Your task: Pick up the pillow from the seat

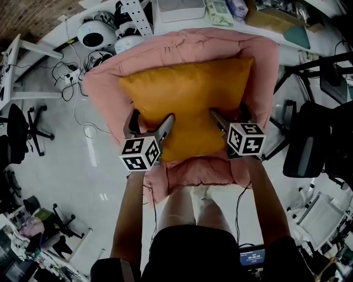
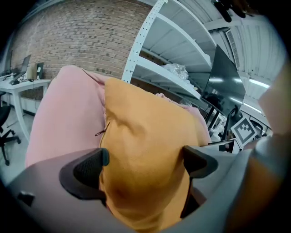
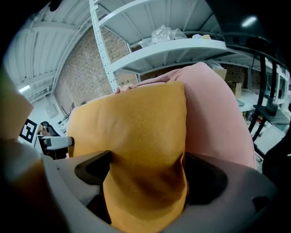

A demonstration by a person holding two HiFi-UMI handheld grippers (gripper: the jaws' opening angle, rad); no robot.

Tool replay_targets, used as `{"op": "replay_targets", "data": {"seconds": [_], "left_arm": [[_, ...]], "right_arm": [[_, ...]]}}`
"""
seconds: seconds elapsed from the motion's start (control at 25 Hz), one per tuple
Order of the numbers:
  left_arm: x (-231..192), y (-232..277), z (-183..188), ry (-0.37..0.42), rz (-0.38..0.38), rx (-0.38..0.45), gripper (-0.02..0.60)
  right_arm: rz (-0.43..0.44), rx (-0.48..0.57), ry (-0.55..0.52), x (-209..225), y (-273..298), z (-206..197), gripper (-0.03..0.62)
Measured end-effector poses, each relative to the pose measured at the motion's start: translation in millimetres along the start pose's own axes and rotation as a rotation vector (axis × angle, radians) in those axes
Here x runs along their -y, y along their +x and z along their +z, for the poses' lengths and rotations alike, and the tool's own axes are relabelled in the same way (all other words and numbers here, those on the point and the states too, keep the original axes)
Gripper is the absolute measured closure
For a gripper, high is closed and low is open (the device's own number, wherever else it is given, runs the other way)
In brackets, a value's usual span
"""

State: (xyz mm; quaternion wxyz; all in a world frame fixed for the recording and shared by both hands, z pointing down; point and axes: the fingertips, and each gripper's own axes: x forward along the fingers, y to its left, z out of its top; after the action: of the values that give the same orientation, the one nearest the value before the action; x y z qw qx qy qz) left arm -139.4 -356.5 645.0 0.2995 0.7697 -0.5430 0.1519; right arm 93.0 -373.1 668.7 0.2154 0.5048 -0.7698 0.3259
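An orange pillow lies on the seat of a pink padded armchair and leans against its back. My left gripper clamps the pillow's near left part, its marker cube toward me. My right gripper clamps the near right part. In the left gripper view the pillow bulges between both dark pads, with pink upholstery beside it. In the right gripper view the pillow is pinched narrow between the jaws, with the pink chair back to its right.
Black office chairs stand at the left and right. Cables and white devices lie on the floor behind the armchair, by a cluttered white desk. White shelving stands against a brick wall.
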Motion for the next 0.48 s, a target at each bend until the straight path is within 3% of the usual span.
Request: {"op": "replay_targets", "data": {"seconds": [0.48], "left_arm": [[-11, 16, -1, 0.005, 0.013, 0.007, 0.012]], "right_arm": [[0.044, -0.008, 0.004, 7, 23, 0, 0.069]]}}
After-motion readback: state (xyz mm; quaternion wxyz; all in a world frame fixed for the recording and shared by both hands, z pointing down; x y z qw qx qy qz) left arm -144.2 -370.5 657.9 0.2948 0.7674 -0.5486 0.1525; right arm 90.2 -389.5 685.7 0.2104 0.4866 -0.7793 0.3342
